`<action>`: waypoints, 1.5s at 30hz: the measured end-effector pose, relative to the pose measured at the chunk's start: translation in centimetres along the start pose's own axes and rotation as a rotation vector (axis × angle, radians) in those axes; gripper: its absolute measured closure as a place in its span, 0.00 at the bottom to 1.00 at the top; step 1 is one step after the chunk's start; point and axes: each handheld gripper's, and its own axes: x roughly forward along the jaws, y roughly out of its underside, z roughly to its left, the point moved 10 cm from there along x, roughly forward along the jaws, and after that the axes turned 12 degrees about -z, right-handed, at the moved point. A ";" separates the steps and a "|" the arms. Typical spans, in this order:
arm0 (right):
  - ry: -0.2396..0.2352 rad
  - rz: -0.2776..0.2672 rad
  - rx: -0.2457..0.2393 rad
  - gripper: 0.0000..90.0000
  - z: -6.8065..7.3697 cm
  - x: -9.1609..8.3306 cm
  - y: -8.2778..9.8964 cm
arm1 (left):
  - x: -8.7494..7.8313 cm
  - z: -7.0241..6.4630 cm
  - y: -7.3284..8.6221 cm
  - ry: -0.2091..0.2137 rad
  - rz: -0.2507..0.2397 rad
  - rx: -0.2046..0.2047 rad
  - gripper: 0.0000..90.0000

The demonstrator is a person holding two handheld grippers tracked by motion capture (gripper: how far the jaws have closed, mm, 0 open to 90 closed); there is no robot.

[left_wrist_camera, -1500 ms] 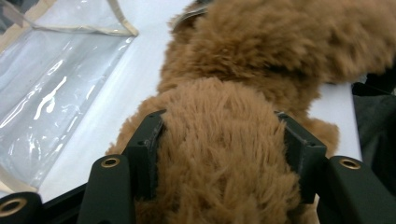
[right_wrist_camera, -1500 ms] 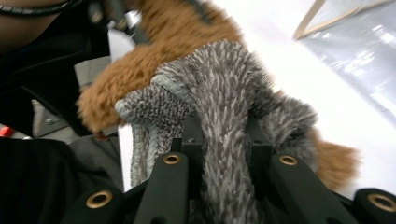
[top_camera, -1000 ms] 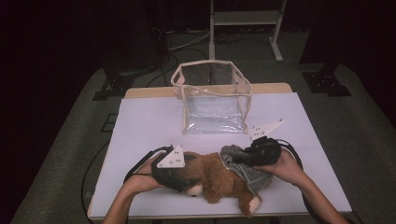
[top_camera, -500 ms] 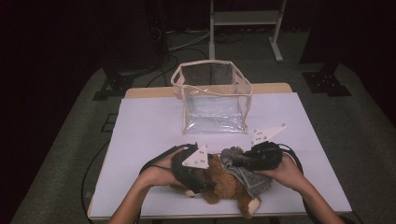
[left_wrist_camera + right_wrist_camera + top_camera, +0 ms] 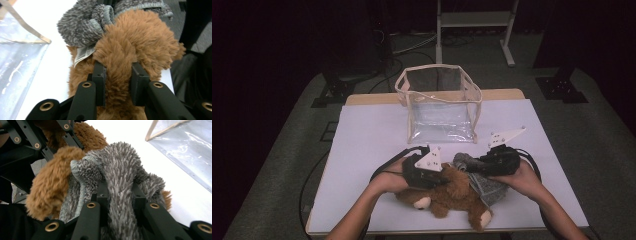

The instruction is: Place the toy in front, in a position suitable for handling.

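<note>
Near the table's (image 5: pixel 362 130) front edge, the left gripper (image 5: pixel 117 75) has just closed and now pinches the brown teddy bear's (image 5: pixel 452 192) shaggy fur, while the right gripper (image 5: pixel 120 192) clamps its nubby grey garment (image 5: pixel 122 162). Pulled apart, the plush pile may slip free — or the knit stretch. The stiff, clear bag (image 5: pixel 439 107) stands open behind, toward the far edge.

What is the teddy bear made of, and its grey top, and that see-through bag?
The teddy bear looks like soft brown plush: long fluffy fibres bulge around the jaws. Its grey top seems a fuzzy knitted or fleece fabric with short speckled tufts. The see-through bag looks like shiny clear plastic film, with glare streaks and beige, probably fabric, edging.
</note>
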 end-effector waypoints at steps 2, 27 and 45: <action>0.006 0.002 0.008 0.83 -0.3 -0.2 0.0 | 0.0 0.2 -0.3 0.006 -0.017 -0.012 0.80; 0.065 0.070 -0.004 0.83 -4.3 -0.6 -2.0 | -0.2 4.7 -2.2 -0.077 -0.088 0.015 0.75; 0.058 0.062 -0.004 0.84 -2.8 -0.4 0.9 | -2.7 7.2 4.4 -0.109 -0.015 -0.157 0.52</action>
